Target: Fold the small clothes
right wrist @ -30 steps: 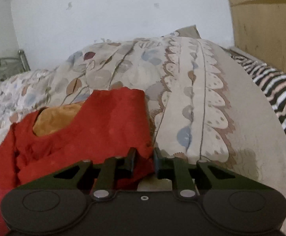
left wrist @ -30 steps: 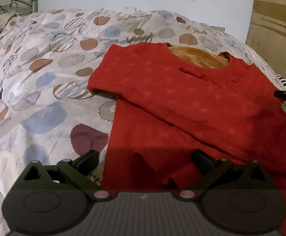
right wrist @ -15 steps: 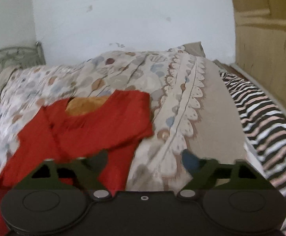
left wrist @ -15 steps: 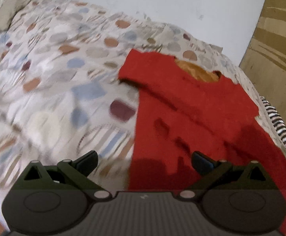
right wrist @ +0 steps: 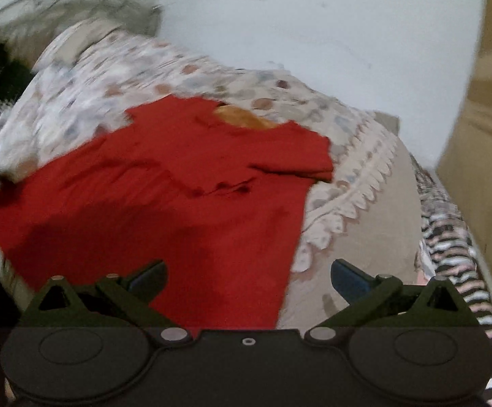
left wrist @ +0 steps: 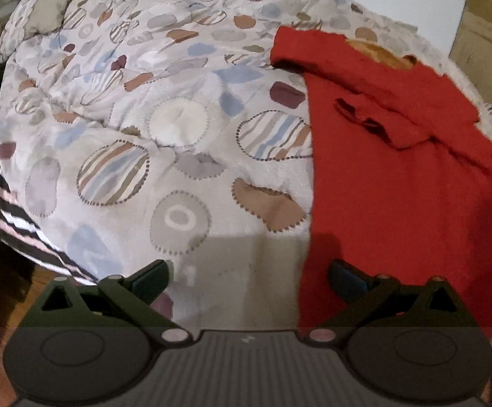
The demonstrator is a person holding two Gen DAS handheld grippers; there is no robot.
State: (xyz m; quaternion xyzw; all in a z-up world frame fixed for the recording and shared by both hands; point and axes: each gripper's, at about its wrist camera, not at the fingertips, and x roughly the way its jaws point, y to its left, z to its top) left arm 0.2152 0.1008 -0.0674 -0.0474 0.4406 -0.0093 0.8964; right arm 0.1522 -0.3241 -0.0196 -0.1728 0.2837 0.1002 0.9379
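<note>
On the spotted quilt (left wrist: 178, 108) the red top (left wrist: 398, 186) lies with both sleeves folded in; left gripper (left wrist: 247, 278) and right gripper (right wrist: 249, 276) gape empty at its hem; the soft quilt may bunch it.

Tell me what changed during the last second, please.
The right tongs, shut at the red top's edge, let go, opened and pulled back. The left tongs pulled back and to the left. The top stays on the bed, sleeves folded in; left tongs stay open.
</note>
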